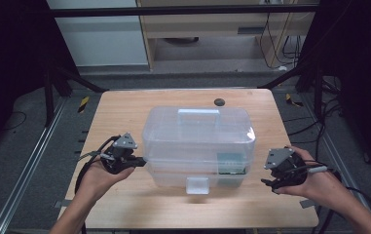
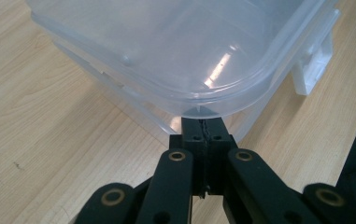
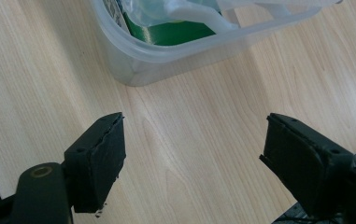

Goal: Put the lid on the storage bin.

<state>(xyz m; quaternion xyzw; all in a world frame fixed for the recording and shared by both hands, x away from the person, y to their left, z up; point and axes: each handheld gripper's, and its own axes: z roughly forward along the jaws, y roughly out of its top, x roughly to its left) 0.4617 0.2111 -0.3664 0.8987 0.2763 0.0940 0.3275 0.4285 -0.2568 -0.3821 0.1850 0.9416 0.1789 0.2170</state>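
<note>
So you've got a clear plastic storage box sitting mid-tabletop, right between your two tools, and it looks like the job is getting that lid open or moving the whole box. Honestly you're at the early part, I'd say. Your left tool has its jaws pressed fully together, tips right up against the box's near left corner at the lid rim; in the left gripper view the rim sits directly ahead of the closed tips, touching or a hair off, and I can't tell if any plastic is actually pinched between them. Your right tool is spread wide with nothing between the jaws, and the box's right end corner is ahead of it and off to one side, clearly apart, with just bare wood between the pads. The front latch hangs down on the side facing you and the lid seems seated, so in my read the opening itself isn't done. The carry handle lies flat on top. Long axis runs from one tool to the other, straight across in front of you. Something green sits inside at the end nearest your right tool.
</note>
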